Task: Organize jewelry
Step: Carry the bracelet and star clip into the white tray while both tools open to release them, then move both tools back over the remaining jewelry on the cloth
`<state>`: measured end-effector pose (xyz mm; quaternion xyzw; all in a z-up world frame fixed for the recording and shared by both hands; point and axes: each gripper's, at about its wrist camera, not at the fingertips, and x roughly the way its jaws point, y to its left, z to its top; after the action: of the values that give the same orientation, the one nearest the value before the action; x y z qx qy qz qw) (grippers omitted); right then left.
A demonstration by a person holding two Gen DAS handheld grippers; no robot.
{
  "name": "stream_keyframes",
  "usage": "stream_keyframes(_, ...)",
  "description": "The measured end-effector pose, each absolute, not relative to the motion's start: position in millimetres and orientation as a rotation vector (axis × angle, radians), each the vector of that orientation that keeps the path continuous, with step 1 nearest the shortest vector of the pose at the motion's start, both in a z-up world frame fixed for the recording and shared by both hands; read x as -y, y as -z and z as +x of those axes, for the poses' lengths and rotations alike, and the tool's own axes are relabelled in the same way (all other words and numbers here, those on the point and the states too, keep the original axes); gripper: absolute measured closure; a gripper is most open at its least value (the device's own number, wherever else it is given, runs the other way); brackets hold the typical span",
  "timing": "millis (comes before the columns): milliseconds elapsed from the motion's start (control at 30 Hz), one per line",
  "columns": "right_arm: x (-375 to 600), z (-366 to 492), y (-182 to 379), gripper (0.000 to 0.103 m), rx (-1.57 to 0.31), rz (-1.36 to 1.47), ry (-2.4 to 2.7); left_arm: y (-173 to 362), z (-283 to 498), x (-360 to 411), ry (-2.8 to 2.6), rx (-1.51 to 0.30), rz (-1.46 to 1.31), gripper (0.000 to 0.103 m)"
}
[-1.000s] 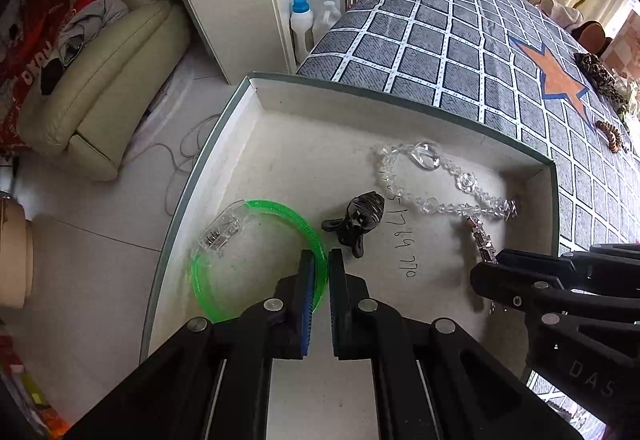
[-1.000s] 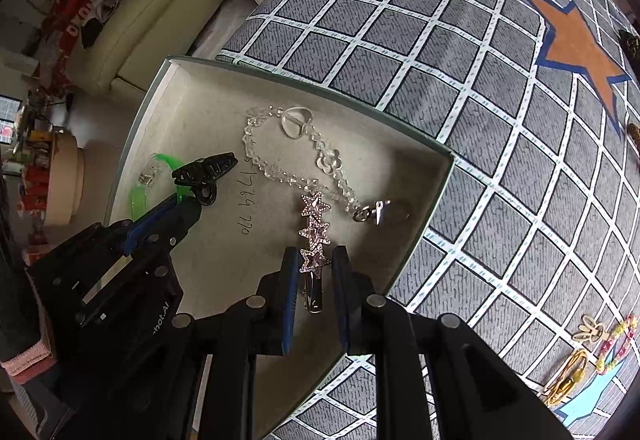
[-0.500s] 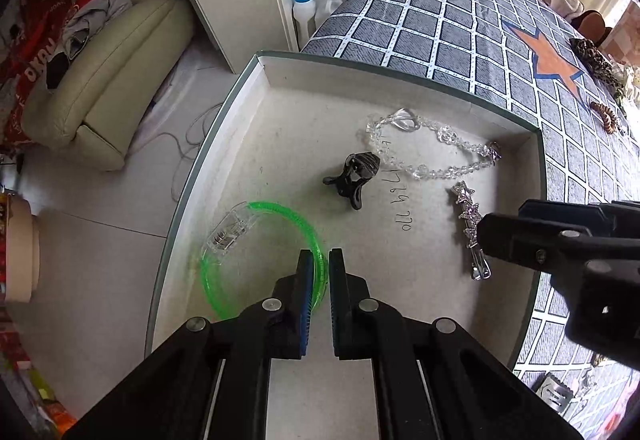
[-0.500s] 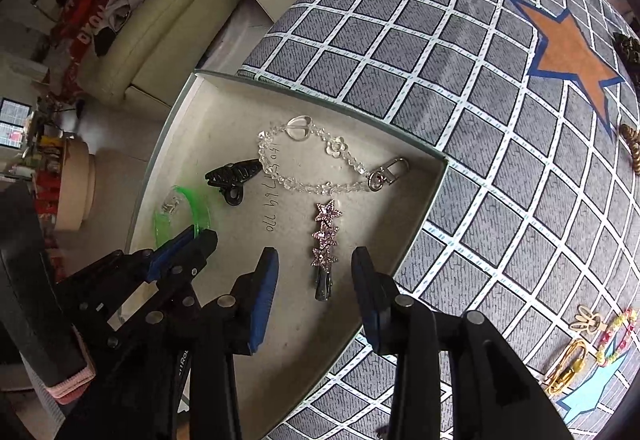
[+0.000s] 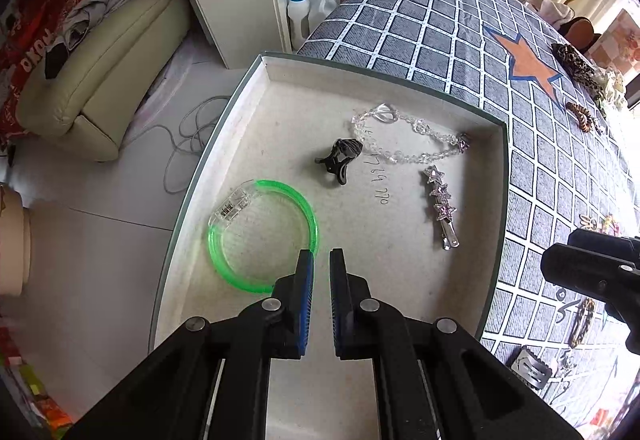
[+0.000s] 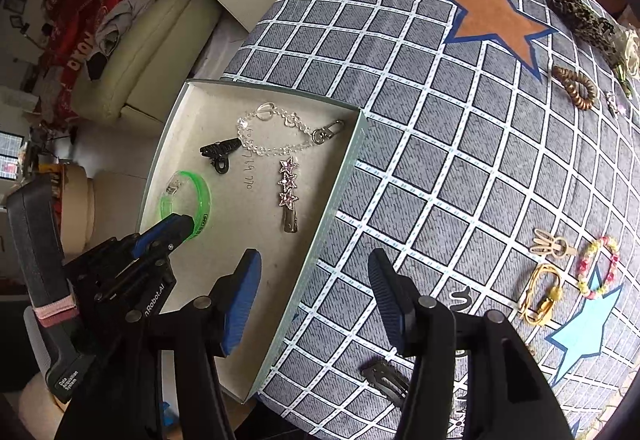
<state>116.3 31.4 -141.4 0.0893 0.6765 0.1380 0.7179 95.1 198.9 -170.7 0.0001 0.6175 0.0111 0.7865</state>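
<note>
Inside, box (image 5: 502, 175) holds bracelet (image 5: 264, 236), chain (image 5: 408, 143), clips (image 5: 442, 205)

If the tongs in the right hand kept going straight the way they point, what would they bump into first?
Probably the right-hand wall of the tray, or the checked cloth just beside it. The right tongs stand open and empty astride that edge, though depth is hard to judge here.

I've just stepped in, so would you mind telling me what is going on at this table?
A person with a gripper in each hand is sorting jewelry into a shallow box. The right gripper has just been opening, with nothing between its fingers; the star hair clip lies in the box beside a green bangle, a black claw clip and a crystal chain. The left gripper is shut and empty. More pieces wait on the checked cloth.
</note>
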Motion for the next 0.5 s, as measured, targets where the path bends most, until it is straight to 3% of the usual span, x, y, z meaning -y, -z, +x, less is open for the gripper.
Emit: stream_keyframes(500, 27, 72, 137, 0.041, -1.523, 0.26, -0.195, 166, 67, -169, 0.063, -1.391, 0.067, 0.088)
